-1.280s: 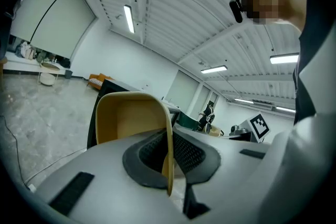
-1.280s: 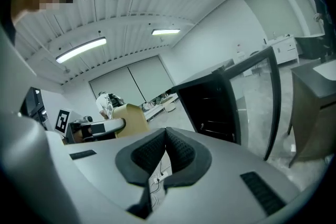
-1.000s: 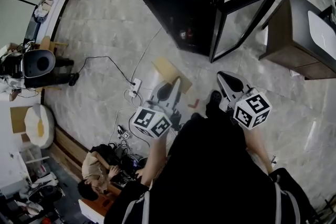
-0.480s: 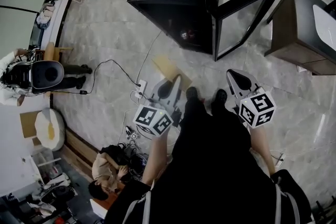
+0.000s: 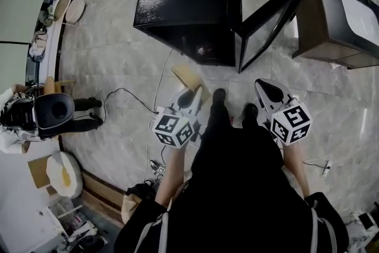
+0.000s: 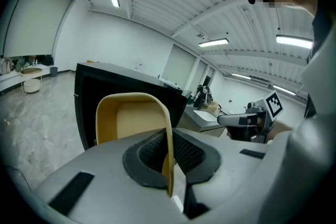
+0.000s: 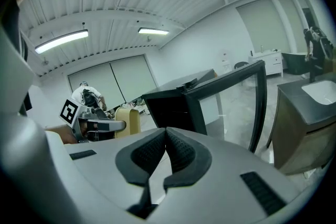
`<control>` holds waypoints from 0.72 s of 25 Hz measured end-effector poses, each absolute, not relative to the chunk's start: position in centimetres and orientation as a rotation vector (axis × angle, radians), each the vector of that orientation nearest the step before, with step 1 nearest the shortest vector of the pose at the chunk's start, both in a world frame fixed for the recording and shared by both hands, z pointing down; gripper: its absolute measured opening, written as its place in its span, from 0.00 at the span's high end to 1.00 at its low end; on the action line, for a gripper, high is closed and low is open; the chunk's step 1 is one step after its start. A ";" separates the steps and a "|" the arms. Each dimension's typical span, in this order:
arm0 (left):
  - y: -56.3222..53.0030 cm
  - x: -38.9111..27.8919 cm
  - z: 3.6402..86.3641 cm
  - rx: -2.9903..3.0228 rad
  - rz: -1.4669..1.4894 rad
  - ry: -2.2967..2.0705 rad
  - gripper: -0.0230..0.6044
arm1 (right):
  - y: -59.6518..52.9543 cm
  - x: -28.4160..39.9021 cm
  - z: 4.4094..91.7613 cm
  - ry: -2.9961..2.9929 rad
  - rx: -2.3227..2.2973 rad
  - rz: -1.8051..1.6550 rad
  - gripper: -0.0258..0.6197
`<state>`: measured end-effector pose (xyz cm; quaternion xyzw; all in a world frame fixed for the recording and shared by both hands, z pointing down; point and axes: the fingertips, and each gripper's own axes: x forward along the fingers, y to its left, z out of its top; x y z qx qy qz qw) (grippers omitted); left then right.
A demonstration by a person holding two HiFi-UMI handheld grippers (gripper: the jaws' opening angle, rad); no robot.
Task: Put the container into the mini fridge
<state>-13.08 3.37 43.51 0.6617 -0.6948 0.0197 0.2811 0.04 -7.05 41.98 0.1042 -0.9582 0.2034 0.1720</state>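
Container (image 6: 134, 119), a tan shallow tub, is clamped by its right-hand wall between the jaws of the L gripper (image 6: 169, 150); the jaws are pinched narrow on that thin wall, w/ the tub held on edge and its body standing out ahead and to the left of the pads; in the head view the tub is seen just beyond the gripper tip, above the floor (image 5: 118, 56), short of the mini fridge (image 5: 188, 3) and roughly in line w/ its dark opening; the fridge door (image 5: 267, 23) is swung open to the right; the R gripper (image 7: 165, 150) is carried alongside, well apart from the container; its jaws are closed together w/ nothing between them.
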 end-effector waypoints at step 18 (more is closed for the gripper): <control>-2.9 -20.7 54.7 2.177 0.800 -1.334 0.90 | -4.9 -10.7 41.6 -2.684 0.539 0.568 0.93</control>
